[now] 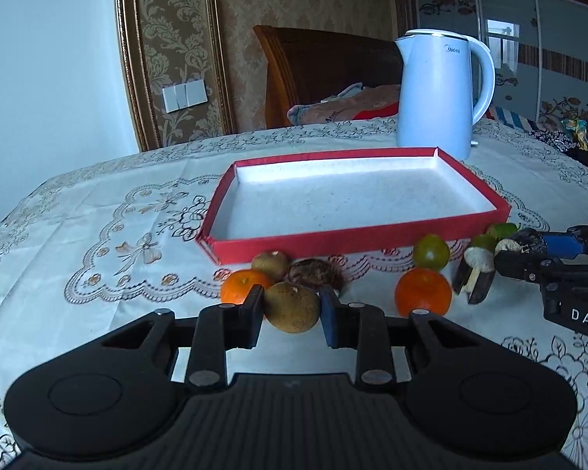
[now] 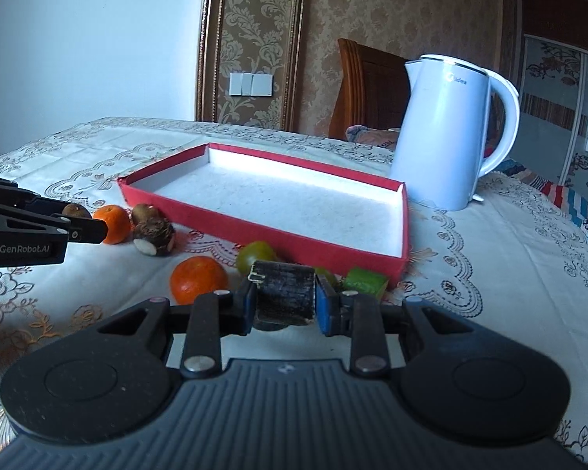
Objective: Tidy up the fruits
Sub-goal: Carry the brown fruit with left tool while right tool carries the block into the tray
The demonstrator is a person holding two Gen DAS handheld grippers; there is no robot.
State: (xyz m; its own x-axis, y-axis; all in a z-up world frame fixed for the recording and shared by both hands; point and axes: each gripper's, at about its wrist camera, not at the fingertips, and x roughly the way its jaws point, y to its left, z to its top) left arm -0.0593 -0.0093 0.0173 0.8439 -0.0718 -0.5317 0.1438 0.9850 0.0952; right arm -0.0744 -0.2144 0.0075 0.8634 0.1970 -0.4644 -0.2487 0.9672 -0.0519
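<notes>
The red tray (image 1: 356,237) sits on the cloth-covered surface (image 1: 98,211) with nothing in it, so the sorting has, by my reading, hardly begun: every fruit lies outside, strung along the tray's near wall.

Near the tray's near-left corner is one cluster: a small orange (image 1: 241,290), a brown kiwi-like fruit (image 1: 270,264) just in front of the wall, a dark rough-skinned piece (image 1: 315,274) beside it, and a second brown fruit (image 1: 292,306) nearest the camera. The left gripper (image 1: 292,313) has its jaws partly open on either side of that nearest brown fruit; whether the pads are pressing it or merely flanking it I cannot tell.

Toward the tray's near-right corner lies the other group: a larger orange (image 1: 423,291), a green-yellow round fruit (image 1: 431,252) just in front of the wall, and green pieces (image 2: 362,281) close to the corner. The right gripper (image 2: 284,305) has its jaws closed on a dark cut chunk (image 2: 284,293) with pale ends, seemingly clamped firmly and held low in front of the tray.

A white kettle (image 1: 443,90) stands behind the tray's far-right corner.

What remains, as I judge it, is nearly everything: carrying the chunk over the wall, securing the brown fruit, then moving the oranges, the green fruit and the rest.
</notes>
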